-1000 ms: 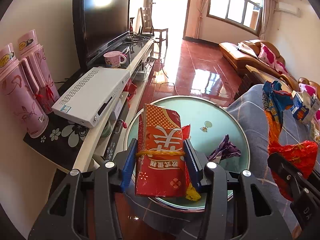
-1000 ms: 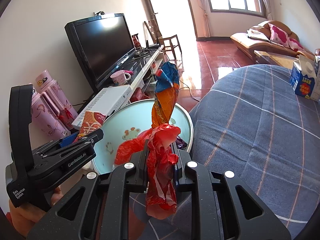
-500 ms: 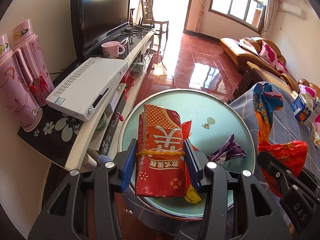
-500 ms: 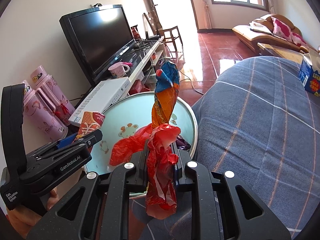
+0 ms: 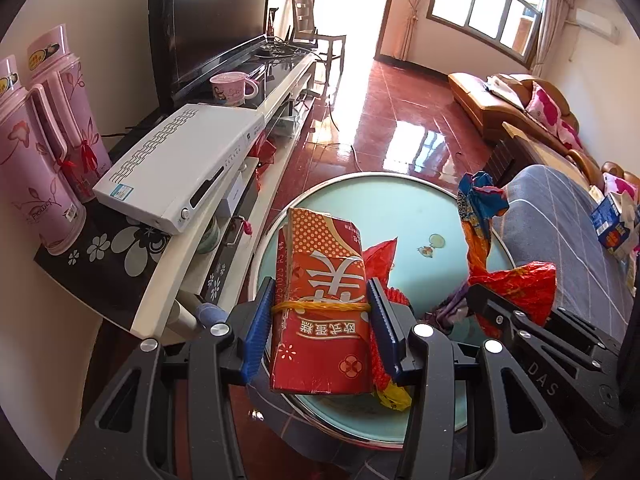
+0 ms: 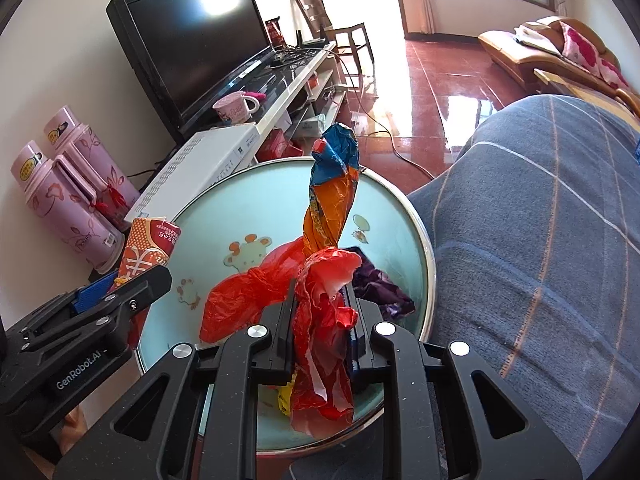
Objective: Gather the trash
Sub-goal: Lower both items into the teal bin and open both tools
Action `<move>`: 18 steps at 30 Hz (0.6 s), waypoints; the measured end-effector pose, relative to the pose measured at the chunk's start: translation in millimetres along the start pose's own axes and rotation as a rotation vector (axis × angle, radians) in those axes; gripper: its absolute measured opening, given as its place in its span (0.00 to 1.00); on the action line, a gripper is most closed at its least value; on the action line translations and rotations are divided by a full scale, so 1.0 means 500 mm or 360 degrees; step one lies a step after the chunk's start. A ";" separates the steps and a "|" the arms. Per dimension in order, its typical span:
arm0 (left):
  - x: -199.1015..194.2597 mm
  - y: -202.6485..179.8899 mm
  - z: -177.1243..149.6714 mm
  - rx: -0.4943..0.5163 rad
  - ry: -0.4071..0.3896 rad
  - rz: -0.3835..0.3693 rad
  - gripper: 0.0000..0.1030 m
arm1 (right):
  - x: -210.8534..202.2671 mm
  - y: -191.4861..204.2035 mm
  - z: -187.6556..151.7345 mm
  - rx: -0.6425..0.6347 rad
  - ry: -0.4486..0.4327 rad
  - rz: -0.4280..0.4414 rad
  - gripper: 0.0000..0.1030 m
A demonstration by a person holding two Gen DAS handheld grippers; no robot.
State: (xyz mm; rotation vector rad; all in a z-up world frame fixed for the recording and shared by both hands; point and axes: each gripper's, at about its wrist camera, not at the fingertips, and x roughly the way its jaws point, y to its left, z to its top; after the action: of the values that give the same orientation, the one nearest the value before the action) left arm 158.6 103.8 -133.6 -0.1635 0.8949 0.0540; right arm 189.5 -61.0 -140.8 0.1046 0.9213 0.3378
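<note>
Left gripper (image 5: 320, 332): clenched on a red carton (image 5: 322, 300) bound with a yellow rubber band (image 5: 320, 306); the blue pads (image 5: 258, 328) press both of its sides.
Carton: upright between the fingers, above the near rim of the round table (image 5: 396, 216); printed face toward the camera.
Right gripper (image 6: 320, 332): clenched on a bunch of wrappers (image 6: 324, 320): crumpled red plastic, with a twisted orange-and-blue wrapper (image 6: 332, 196) standing up from it.
Bunch: held above the table's near edge; a loose red tail hangs below the fingers.
Table: pale green top with cartoon prints, metal rim; a purple wrapper (image 6: 380, 284) and a red bag (image 6: 248, 292) lie on it, the purple one just right of the right gripper.
Grippers: side by side, near each other, both over the table's near side.
Left of table: TV stand with a white box (image 5: 180, 164), pink flasks (image 5: 40, 140), mug (image 5: 232, 88) and TV (image 5: 208, 20).
Right of table: grey checked cover (image 6: 540, 240).
</note>
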 end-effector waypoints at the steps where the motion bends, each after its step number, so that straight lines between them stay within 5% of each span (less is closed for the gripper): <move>1: 0.001 -0.001 -0.001 0.0002 0.0002 0.0001 0.45 | 0.001 0.000 0.000 -0.0008 -0.0003 0.0004 0.22; 5: 0.001 -0.007 -0.002 0.0010 0.0008 0.0002 0.45 | -0.015 -0.005 0.002 -0.0007 -0.0056 0.0035 0.43; 18: 0.003 -0.030 -0.003 0.0052 0.0009 0.0002 0.45 | -0.141 -0.063 -0.011 0.0196 -0.0315 -0.0051 0.44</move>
State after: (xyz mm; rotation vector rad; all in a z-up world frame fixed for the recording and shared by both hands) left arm 160.0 88.6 -133.8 -0.1325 0.9011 0.0399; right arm 153.5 -114.3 -97.5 0.2320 0.7463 0.2360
